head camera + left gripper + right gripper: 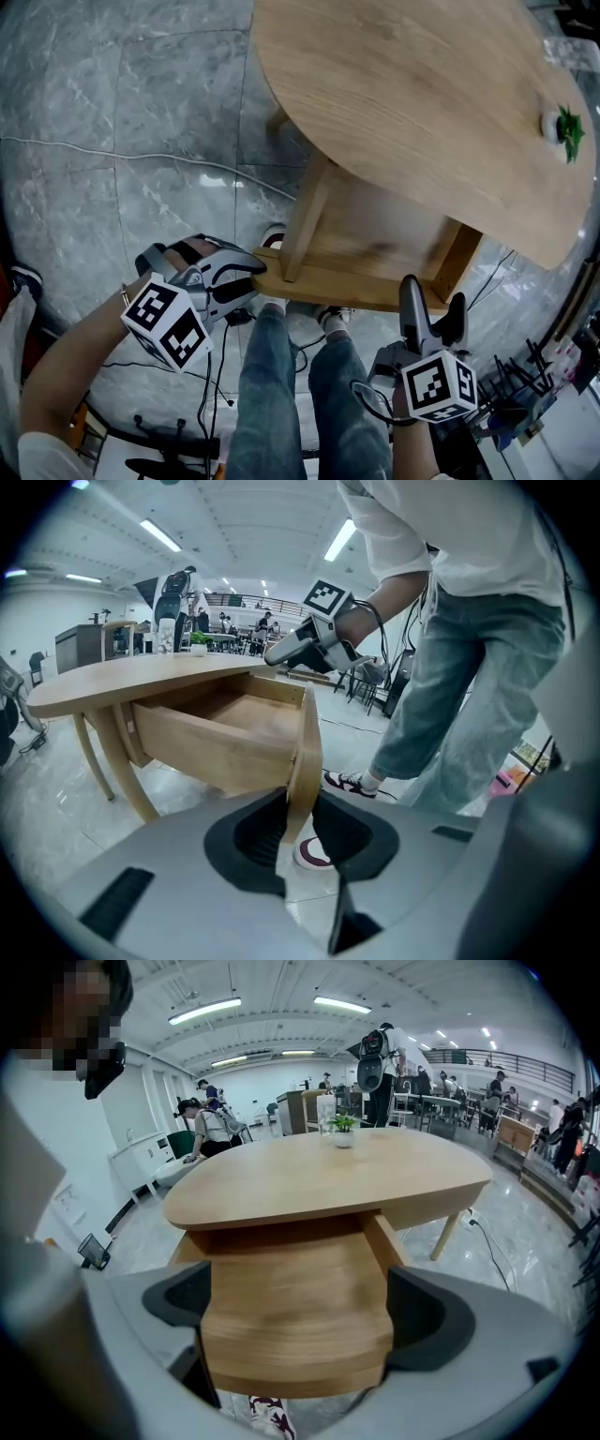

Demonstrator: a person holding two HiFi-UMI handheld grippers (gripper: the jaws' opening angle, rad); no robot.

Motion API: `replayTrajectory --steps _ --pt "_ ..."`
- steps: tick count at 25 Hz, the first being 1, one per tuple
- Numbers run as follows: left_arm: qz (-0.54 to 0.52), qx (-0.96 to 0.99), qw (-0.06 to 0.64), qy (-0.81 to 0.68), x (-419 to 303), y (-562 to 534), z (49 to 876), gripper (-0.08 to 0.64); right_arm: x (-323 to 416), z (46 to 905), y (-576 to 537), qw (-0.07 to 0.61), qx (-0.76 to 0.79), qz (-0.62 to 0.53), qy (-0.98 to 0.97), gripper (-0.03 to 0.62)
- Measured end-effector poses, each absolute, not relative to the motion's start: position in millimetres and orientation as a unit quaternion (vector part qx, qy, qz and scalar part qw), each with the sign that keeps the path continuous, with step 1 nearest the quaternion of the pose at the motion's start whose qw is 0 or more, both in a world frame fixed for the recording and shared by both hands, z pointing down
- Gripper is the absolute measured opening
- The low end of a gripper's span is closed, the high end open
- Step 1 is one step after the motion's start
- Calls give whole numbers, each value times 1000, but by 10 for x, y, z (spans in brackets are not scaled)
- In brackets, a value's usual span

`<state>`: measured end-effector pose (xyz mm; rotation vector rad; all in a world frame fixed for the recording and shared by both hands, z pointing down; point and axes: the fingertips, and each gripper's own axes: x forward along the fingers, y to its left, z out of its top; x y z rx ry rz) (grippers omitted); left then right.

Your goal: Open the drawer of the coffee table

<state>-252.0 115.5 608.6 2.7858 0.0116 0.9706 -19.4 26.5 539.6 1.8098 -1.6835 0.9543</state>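
The light-wood coffee table [403,103] has its drawer [375,234] pulled out toward me, and the inside looks bare. My left gripper [255,277] is shut on the left end of the drawer front [305,752], whose thin edge sits between the dark pads [258,832]. My right gripper [434,295] stands open just before the front's right part, fingers pointing up at it. In the right gripper view the drawer [291,1269] fills the space between the wide-apart jaws of the right gripper [300,1309]. The right gripper [291,649] also shows in the left gripper view, beyond the drawer.
A small potted plant [562,127] stands at the table's far right. My legs in jeans [272,394] and shoes [352,782] are close under the drawer front. Cables [211,375] trail over the grey tiled floor. Table legs [98,761] flank the drawer; people and desks stand far behind.
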Motion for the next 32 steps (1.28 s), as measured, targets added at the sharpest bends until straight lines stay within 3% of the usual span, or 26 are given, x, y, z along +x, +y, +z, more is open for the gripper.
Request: replayTrajectory --steps 32 --pt "368 926 79 20 -2560 1180 6599 103 -152 5459 422 239 665 351 -614 588"
